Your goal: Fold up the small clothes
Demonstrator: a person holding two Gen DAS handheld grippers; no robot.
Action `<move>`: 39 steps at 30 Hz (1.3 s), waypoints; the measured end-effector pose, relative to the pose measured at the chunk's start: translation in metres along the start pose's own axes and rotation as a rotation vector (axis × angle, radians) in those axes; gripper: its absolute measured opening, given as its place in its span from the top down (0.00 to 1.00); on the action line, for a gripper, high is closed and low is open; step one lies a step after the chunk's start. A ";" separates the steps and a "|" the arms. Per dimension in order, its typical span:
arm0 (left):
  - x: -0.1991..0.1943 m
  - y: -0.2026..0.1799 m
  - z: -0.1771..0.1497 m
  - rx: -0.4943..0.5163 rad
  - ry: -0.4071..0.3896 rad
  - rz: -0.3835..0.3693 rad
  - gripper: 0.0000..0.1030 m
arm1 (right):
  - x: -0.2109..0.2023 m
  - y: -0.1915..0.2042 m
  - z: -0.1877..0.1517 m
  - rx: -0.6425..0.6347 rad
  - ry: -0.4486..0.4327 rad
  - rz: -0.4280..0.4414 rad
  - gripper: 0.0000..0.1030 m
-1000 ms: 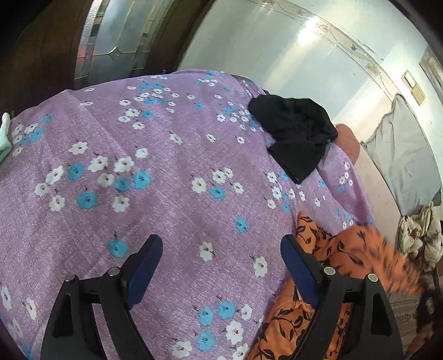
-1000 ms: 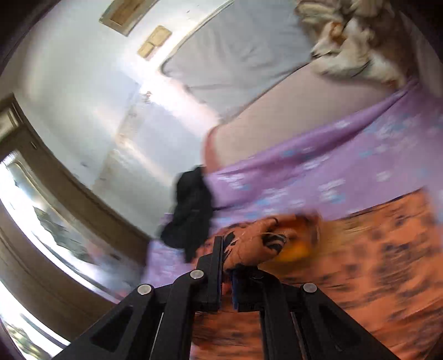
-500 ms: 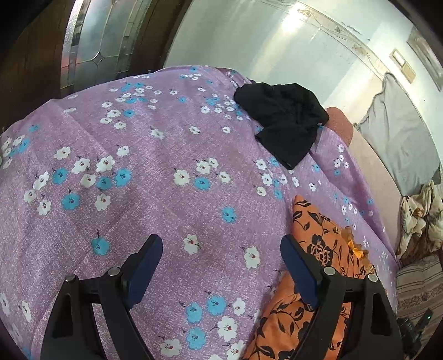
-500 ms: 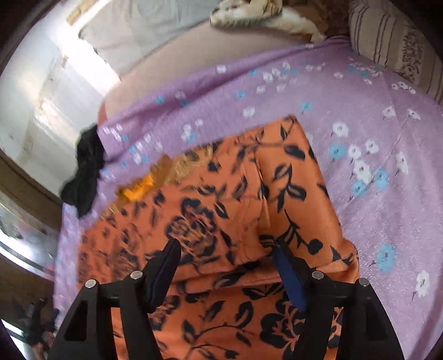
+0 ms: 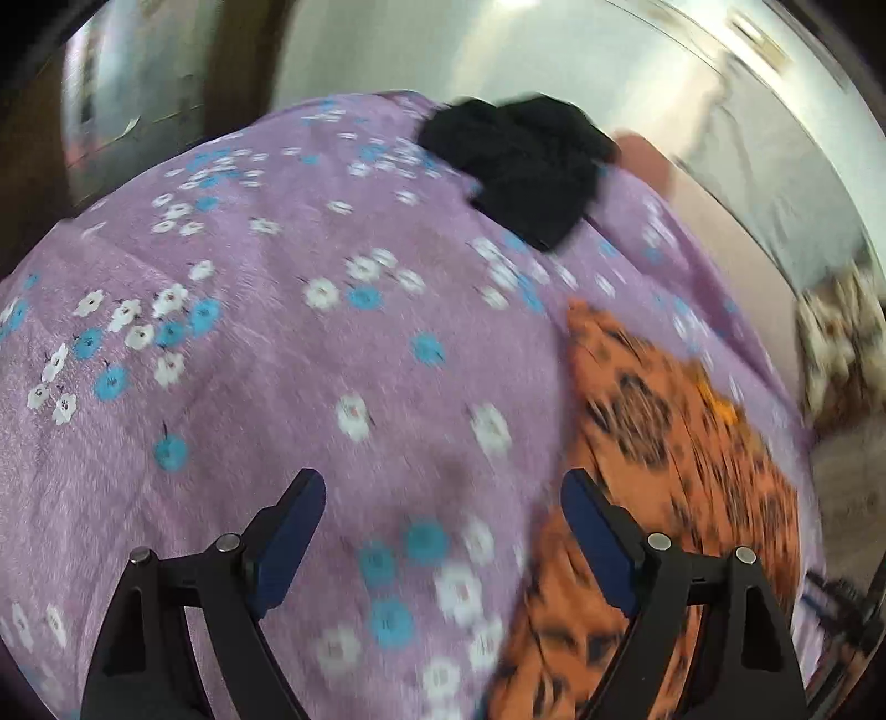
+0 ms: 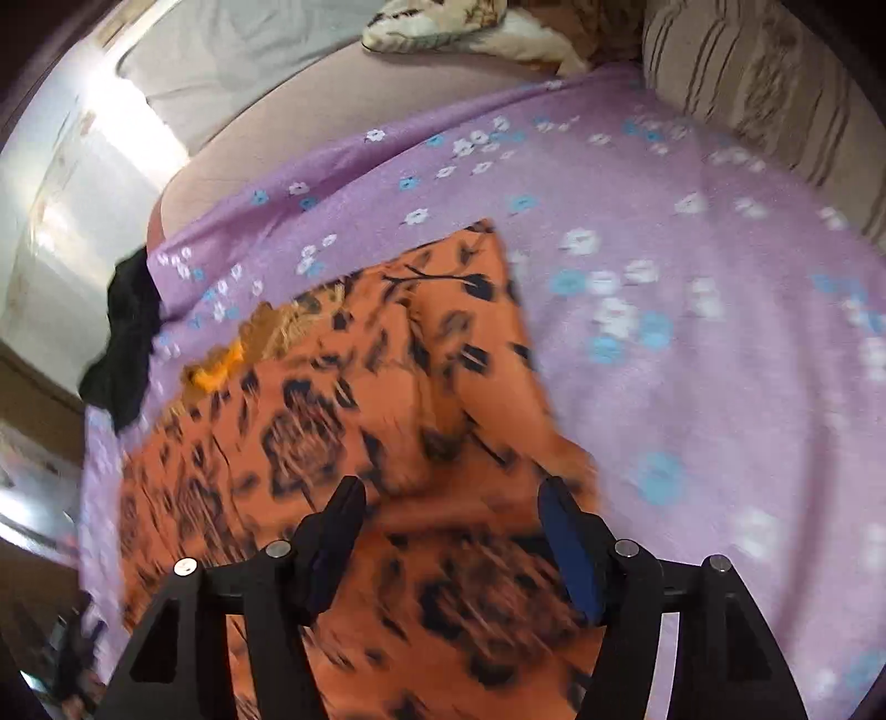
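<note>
An orange garment with a black flower print (image 6: 360, 421) lies spread on the purple flowered bedsheet (image 6: 692, 360). My right gripper (image 6: 451, 493) hovers over its near part. Its jaws are wide apart and closing, with a fold of the orange cloth beneath and between them, and the pads do not press on it. In the left wrist view my left gripper (image 5: 443, 487) stands open over bare sheet (image 5: 277, 360). The orange garment (image 5: 681, 443) lies just past its right finger. Both views are motion-blurred.
A crumpled black garment (image 5: 520, 166) lies at the far edge of the bed, and its edge (image 6: 130, 343) shows at the left in the right wrist view. A striped cushion (image 6: 764, 88) and a cream patterned cloth (image 6: 443, 27) border the sheet. Behind stands a dark wooden door (image 5: 33, 166).
My right gripper let go of the bunched orange cloth, opened and tipped down over the garment, which now lies flat. My left gripper drifted and rolled a little and stayed open.
</note>
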State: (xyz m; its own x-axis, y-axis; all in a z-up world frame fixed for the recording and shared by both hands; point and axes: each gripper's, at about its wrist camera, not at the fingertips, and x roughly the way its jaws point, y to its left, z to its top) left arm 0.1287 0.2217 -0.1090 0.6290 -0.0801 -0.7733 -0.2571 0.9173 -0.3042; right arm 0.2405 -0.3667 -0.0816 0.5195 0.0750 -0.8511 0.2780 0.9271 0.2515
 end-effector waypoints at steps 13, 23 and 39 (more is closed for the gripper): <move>-0.079 0.008 -0.128 0.132 0.272 -0.044 0.15 | -0.079 -0.085 -0.131 -0.043 0.291 0.208 0.33; -0.075 -0.003 -0.167 0.197 0.358 0.102 0.30 | -0.079 -0.090 -0.160 -0.070 0.405 0.256 0.76; -0.078 -0.015 -0.169 0.254 0.439 0.046 0.94 | -0.088 -0.084 -0.158 -0.112 0.385 0.262 0.94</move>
State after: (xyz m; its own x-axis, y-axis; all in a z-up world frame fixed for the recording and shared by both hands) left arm -0.0406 0.1487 -0.1381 0.2396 -0.1435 -0.9602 -0.0568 0.9852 -0.1614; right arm 0.0440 -0.3933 -0.1010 0.2175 0.4229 -0.8797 0.0774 0.8910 0.4474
